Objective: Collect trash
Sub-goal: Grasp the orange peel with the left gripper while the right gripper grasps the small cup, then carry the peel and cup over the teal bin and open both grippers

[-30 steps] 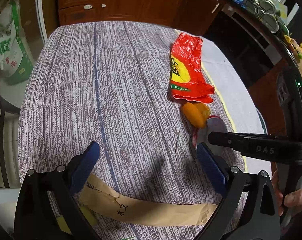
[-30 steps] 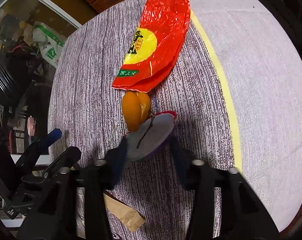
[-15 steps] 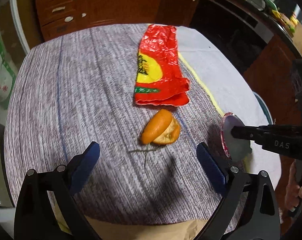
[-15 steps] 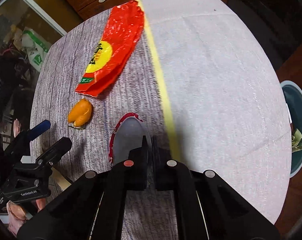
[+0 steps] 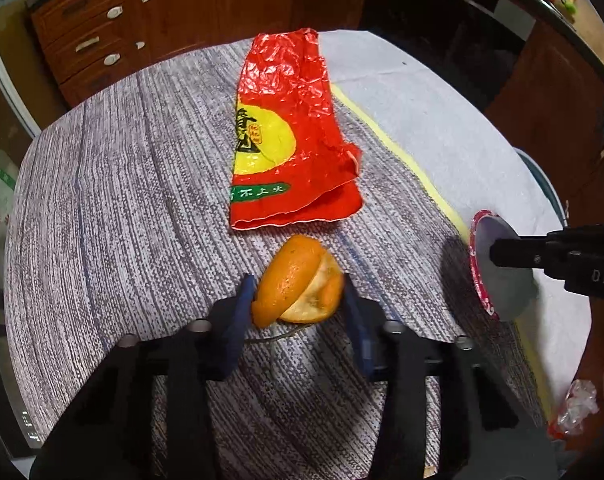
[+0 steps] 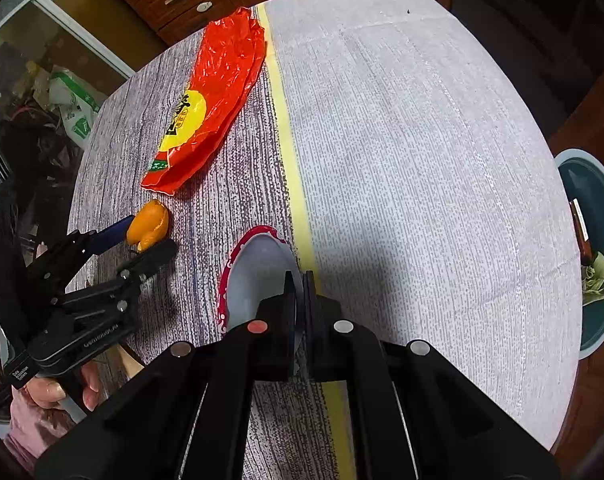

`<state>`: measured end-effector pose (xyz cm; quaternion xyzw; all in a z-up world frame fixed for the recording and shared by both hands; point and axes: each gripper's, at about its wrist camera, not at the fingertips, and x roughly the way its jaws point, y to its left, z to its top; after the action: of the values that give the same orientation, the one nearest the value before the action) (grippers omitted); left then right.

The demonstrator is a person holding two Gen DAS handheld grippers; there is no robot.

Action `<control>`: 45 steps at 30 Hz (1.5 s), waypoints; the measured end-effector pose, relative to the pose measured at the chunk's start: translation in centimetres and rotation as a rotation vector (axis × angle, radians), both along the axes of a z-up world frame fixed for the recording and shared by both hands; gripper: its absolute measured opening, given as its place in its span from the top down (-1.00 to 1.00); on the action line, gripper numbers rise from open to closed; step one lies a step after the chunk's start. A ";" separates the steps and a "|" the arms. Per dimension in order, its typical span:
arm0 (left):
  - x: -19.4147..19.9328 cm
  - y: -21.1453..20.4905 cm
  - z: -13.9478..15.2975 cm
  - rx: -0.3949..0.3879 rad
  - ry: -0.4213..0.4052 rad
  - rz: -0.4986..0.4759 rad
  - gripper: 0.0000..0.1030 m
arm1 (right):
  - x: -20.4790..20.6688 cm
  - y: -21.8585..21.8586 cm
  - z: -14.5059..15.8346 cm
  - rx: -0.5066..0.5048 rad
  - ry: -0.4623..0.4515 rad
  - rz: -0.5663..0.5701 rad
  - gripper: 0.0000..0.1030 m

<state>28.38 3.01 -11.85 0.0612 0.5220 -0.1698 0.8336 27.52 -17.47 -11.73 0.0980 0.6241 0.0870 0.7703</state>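
Note:
An orange peel [image 5: 298, 280] lies on the grey striped tablecloth, and my left gripper [image 5: 300, 292] has its blue fingers closed against both sides of it. The peel also shows in the right wrist view [image 6: 150, 226], between the left gripper's fingers [image 6: 142, 240]. My right gripper [image 6: 300, 280] is shut on a round foil lid with a red rim [image 6: 254, 276], held just above the table; the lid also shows at the right of the left wrist view [image 5: 497, 264]. A crumpled red and yellow wrapper [image 5: 290, 132] lies flat beyond the peel.
A dark green waste bin [image 6: 593, 248] with scraps in it stands on the floor past the table's right edge. A yellow stripe [image 6: 290, 152] runs across the cloth. Wooden drawers [image 5: 90, 36] stand behind the table. A small crumpled wrapper [image 5: 573, 408] lies at the lower right.
My left gripper moved forward and closed on the orange peel. My right gripper shut on the foil lid, lifted it and carried it to the right, away from the peel.

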 end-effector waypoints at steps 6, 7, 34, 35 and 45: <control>-1.2 -0.1 1.3 -0.027 -0.039 0.021 0.52 | -0.5 -1.0 0.0 0.015 0.000 -0.010 0.92; -1.3 -0.3 1.6 -0.031 -0.039 0.022 0.52 | -0.7 -1.1 0.1 0.019 -0.002 -0.011 0.92; -4.6 -19.0 7.1 -0.002 -0.051 -0.260 0.52 | -7.6 -21.7 5.5 0.133 -0.172 -0.343 0.92; -4.7 -20.4 7.1 0.001 -0.050 -0.282 0.51 | -8.2 -23.4 5.5 0.134 -0.179 -0.374 0.92; -4.7 -31.4 4.7 0.014 0.017 -0.428 0.51 | -10.6 -32.2 3.0 0.115 -0.141 -0.519 0.92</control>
<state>23.67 -28.39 -7.13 0.1751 0.5054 -0.3396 0.7737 16.90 -49.65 -8.72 0.2919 0.5171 -0.0715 0.8014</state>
